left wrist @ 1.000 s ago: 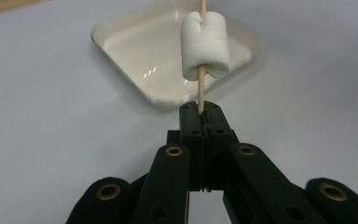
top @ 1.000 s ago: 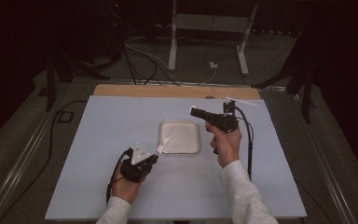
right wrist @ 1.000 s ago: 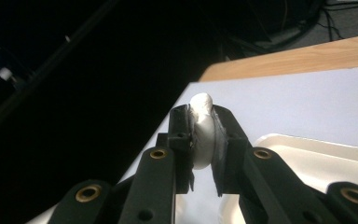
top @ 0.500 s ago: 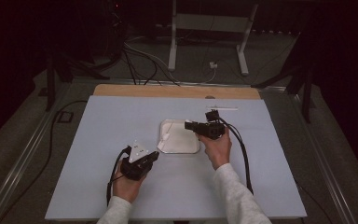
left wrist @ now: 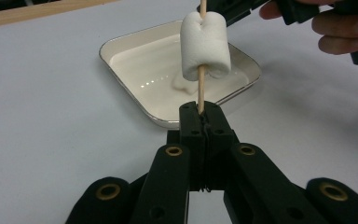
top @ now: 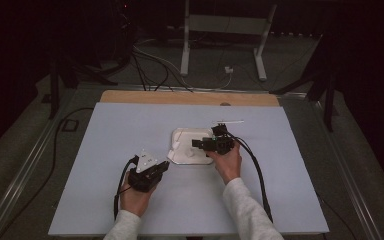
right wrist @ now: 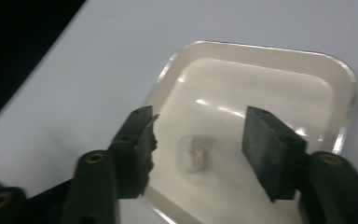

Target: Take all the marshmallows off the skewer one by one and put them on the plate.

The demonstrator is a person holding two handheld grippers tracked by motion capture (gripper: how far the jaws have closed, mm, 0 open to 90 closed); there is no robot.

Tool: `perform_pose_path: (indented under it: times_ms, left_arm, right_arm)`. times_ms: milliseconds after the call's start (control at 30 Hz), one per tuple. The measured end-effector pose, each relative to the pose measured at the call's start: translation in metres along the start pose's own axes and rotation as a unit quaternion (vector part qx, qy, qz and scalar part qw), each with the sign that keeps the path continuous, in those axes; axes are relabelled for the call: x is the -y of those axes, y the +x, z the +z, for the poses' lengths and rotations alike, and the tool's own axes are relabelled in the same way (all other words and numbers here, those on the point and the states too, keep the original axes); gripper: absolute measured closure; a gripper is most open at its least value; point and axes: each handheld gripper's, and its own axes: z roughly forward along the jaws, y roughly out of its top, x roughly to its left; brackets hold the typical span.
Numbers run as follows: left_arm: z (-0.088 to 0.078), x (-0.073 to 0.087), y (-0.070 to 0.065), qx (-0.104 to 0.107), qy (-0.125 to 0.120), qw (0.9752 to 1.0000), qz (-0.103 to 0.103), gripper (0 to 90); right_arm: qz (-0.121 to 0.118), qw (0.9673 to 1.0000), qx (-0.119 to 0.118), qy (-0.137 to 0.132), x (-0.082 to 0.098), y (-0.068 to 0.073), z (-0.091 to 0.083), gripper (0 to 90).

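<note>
My left gripper (top: 164, 164) (left wrist: 200, 113) is shut on the lower end of a thin wooden skewer (left wrist: 199, 88). A white marshmallow (left wrist: 204, 44) (top: 176, 145) is threaded on that skewer, above the near edge of a white square tray (top: 184, 161) (left wrist: 135, 100) (right wrist: 261, 46). My right gripper (top: 196, 143) (right wrist: 200, 123) hangs low over the tray's right half. Its jaws have just been opening and now stand apart. A second, smaller marshmallow (right wrist: 192, 153) lies on the tray floor below the gap, and neither pad touches it.
The tray sits mid-table on a pale blue mat (top: 130, 125). A wooden board (top: 180, 97) runs along the far edge. A thin white strip (top: 230, 121) lies behind the right gripper. Cables trail from both grippers, and a stand's legs (top: 220, 45) are on the floor beyond.
My right hand has come down and to the left, from above the tray's right side to just over it. Its jaws have spread apart. The left gripper and its skewer have stayed in place.
</note>
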Motion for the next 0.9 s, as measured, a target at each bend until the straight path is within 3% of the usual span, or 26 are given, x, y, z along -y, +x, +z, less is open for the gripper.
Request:
perform_pose_path:
  times_ms: [67, 300, 567, 900]
  left_arm:
    - [0.0, 0.0, 0.0, 0.0, 0.0, 1.0, 0.0, 90.0]
    - [0.0, 0.0, 0.001, -0.001, 0.0, 1.0, -0.003, 90.0]
    - [0.0, 0.0, 0.0, 0.001, -0.001, 1.0, -0.004, 90.0]
    - [0.0, -0.002, -0.003, 0.007, -0.005, 1.0, -0.004, 90.0]
  right_arm:
    - [-0.006, 0.9999, -0.005, -0.011, 0.0, 0.003, -0.003, 32.0]
    - [-0.019, 0.9981, -0.043, -0.04, -0.002, 0.013, -0.019, 16.5]
    - [-0.022, 0.9946, -0.088, -0.052, -0.002, 0.022, -0.028, 4.3]
    - [-0.033, 0.9906, -0.125, -0.045, 0.002, 0.035, -0.026, 0.2]
